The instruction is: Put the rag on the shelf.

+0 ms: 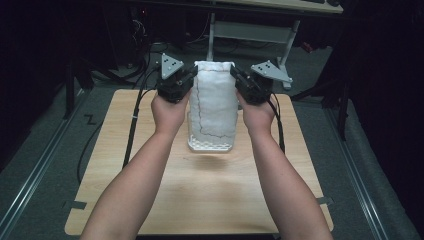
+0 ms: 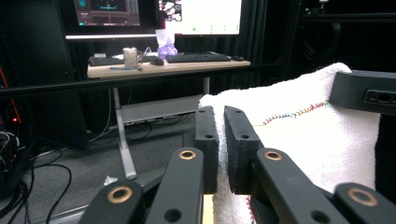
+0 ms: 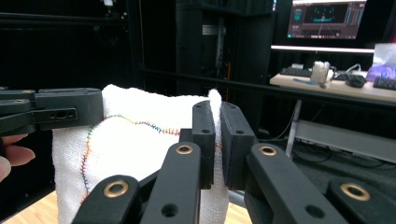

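Note:
A white towel [image 1: 214,102] with a wavy line of coloured stitching hangs upright above the wooden table [image 1: 200,200], its lower end just over the tabletop. My left gripper [image 1: 186,80] is shut on the towel's top left edge [image 2: 221,140]. My right gripper [image 1: 240,79] is shut on the top right edge [image 3: 217,140]. In the left gripper view the towel [image 2: 299,140] stretches away to the right gripper's black jaw [image 2: 369,93]. In the right gripper view the towel [image 3: 135,149] stretches to the left gripper's jaw [image 3: 60,112].
The table sits on grey floor with metal rails [image 1: 40,165] along both sides. Black cables [image 1: 135,115] trail from the grippers over the table's left and right parts. A desk [image 2: 163,65] with keyboards and monitors stands behind, its metal leg [image 1: 212,30] beyond the table's far edge.

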{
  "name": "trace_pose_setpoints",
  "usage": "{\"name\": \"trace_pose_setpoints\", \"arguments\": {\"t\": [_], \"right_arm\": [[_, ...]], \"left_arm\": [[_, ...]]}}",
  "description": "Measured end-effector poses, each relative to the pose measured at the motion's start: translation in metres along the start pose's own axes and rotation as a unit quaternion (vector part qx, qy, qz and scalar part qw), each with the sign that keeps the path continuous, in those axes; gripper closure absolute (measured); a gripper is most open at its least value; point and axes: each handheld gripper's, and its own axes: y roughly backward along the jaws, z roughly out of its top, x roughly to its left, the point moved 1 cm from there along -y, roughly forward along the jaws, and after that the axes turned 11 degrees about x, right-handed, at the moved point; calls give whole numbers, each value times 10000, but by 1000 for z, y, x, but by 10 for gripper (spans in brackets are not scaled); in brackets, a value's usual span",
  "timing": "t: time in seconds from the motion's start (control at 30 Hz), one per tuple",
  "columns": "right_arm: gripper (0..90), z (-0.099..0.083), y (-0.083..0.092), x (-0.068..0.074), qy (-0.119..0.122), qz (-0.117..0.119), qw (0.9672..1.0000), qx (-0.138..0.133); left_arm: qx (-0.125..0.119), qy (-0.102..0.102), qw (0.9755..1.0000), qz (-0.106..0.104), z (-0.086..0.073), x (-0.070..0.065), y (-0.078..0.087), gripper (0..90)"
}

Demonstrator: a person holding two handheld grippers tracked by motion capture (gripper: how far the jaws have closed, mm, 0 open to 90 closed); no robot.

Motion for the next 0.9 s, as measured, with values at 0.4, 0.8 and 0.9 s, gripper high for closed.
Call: {"name": "trace_pose_setpoints", "arguments": {"t": [0.4, 0.8, 0.9], "right_arm": [[859, -9, -44, -17, 194, -163, 9980, 583], [771, -43, -75, -35, -157, -162, 9911, 1310], [730, -43, -73, -33, -97, -129, 9915, 1294]], "left_arm": [[464, 301, 9985, 36, -12, 20, -44, 846], [1232, 542, 9909, 17, -39, 28, -72, 654], [1145, 567, 9918, -14, -39, 29, -69, 606]]}}
